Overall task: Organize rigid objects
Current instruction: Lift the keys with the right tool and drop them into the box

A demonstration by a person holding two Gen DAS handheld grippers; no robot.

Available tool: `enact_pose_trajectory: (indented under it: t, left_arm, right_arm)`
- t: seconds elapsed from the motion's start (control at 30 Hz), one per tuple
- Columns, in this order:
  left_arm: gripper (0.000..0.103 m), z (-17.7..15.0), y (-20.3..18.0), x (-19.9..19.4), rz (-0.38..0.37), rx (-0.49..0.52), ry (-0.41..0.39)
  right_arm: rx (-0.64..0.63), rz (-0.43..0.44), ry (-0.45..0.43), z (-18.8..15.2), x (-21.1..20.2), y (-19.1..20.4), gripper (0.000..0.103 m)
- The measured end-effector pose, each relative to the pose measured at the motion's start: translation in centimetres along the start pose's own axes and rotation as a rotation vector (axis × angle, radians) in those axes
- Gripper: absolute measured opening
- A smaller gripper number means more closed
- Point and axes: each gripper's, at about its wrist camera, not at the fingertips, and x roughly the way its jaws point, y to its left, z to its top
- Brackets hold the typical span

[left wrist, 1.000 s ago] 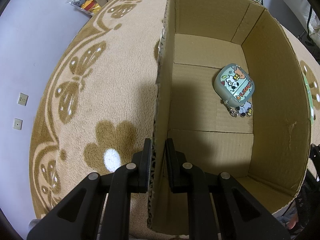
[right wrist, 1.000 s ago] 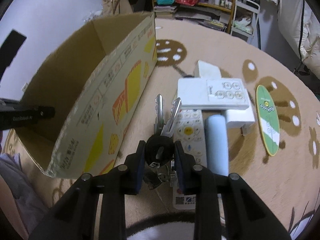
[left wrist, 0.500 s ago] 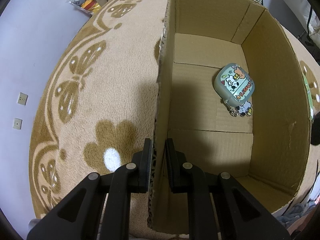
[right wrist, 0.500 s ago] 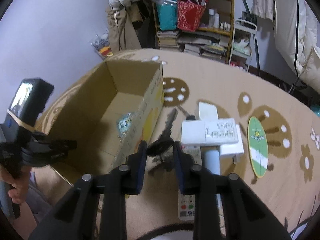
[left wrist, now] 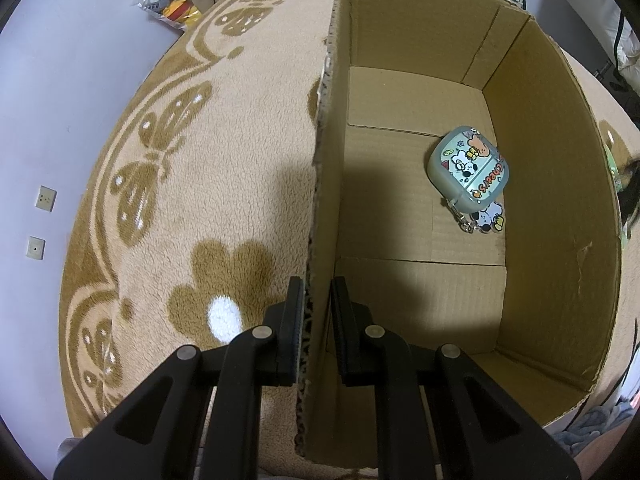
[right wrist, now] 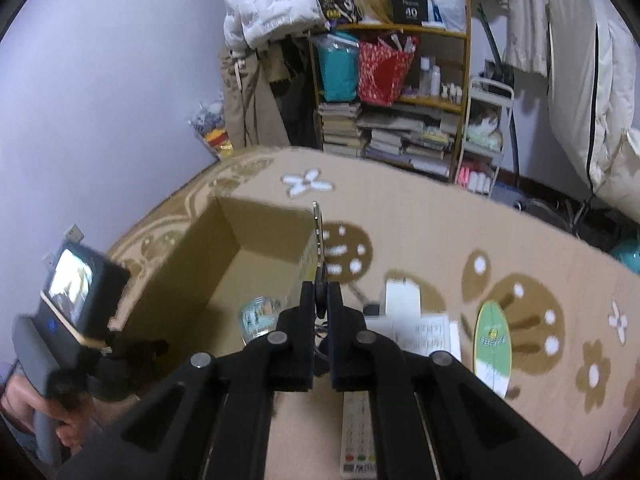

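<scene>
Left gripper (left wrist: pixel 316 320) pinching box (left wrist: pixel 552 200) wall, tilted down over rug (left wrist: pixel 200 180). Right gripper (right wrist: pixel 320 312) clamping keys (right wrist: pixel 319 240) edge-on, hovering above box rim; case (left wrist: pixel 468 170) lying inside.

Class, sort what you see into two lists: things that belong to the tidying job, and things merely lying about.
Job: cardboard box, earbud case, keys, remote control, white boxes, left tool, right tool.

Lying about: bookshelf, white jacket, rug.

Dim warm indoor light, a dark shadow across the cardboard box (left wrist: pixel 420 280) floor, fisheye-bent edges, motion blur in the right view.
</scene>
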Motion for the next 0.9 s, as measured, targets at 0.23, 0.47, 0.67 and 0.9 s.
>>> enact_pose_trajectory:
  t: [0.23, 0.47, 0.67, 0.9]
  left_arm:
    - [0.013, 0.0, 0.0, 0.0, 0.0, 0.0, -0.002]
    - [0.013, 0.1, 0.1, -0.1, -0.004, -0.002, -0.001]
    - [0.013, 0.1, 0.2, -0.1, -0.007, -0.002, -0.001]
    - [0.013, 0.1, 0.2, -0.1, -0.011, -0.006, 0.0]
  right_arm:
    - [-0.013, 0.06, -0.078, 3.7, -1.2, 1.4, 0.007]
    - [-0.021, 0.144, -0.062, 4.1, -0.1, 3.8, 0.007]
    - [-0.016, 0.198, 0.017, 1.8, 2.7, 5.0, 0.007]
    - [0.012, 0.214, 0.106, -0.3, 6.0, 4.7, 0.007]
